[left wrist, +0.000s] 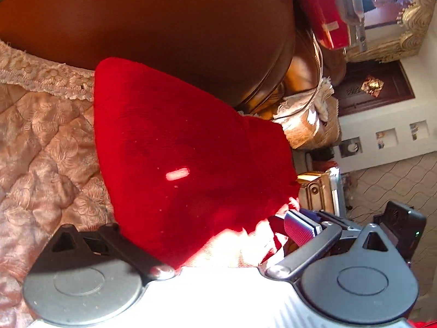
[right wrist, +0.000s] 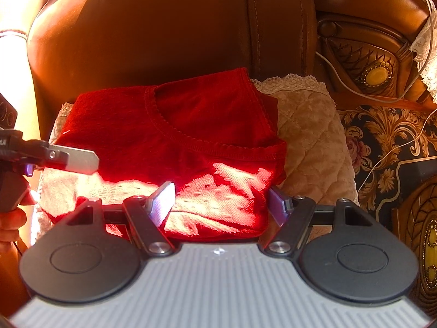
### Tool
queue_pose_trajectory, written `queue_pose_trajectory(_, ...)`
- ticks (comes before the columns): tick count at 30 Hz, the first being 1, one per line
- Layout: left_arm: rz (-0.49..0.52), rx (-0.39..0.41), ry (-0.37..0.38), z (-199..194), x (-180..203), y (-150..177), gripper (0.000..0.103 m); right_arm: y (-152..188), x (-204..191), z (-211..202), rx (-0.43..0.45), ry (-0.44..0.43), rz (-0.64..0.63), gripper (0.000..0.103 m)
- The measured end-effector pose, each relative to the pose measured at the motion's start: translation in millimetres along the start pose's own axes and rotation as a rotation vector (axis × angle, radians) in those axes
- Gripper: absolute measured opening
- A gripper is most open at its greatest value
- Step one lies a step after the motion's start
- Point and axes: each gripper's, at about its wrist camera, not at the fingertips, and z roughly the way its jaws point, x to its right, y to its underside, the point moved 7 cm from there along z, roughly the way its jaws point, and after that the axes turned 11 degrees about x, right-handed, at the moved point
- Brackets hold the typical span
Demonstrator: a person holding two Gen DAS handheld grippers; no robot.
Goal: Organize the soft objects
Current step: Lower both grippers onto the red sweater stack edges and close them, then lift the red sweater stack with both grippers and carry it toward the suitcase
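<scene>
Brown leather sofa (right wrist: 153,32) fills the background, its seat covered by a quilted beige pad (right wrist: 308,125) with a lace edge. On that pad lies the red garment (right wrist: 191,136), folded into a rough rectangle with its scalloped neckline facing up and the sofa back just behind it; strong sunlight washes out its near edge.

The right hand-held gripper (right wrist: 221,202) sits low at that near edge with its fingers spread wide, one on each side of the front fold, gripping nothing. Judging by this, it is placed to pinch or press the fold.

The left hand-held gripper (right wrist: 82,160) reaches in from the garment's left side, a person's fingers visible beneath it. In the left wrist view the red garment (left wrist: 177,150) covers one finger of the left hand-held gripper (left wrist: 207,240) while the other stands clear to the side, so the jaws look apart, probably straddling the edge to steady it; whether cloth is actually pinched I cannot tell.
</scene>
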Motion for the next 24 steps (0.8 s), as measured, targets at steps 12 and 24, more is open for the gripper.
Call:
queue_pose_trajectory(12,-0.013,0.016,-0.157,17.8,-10.2,3.0,0.098,-12.0,25.9,-5.9,-0.009,-0.232,0.137,0.080)
queue_pose_trajectory(24,-0.037,-0.006,-0.119,24.0,-13.5,0.0,0.102,-11.6,89.9,40.9,-0.183,-0.577,0.490,0.080)
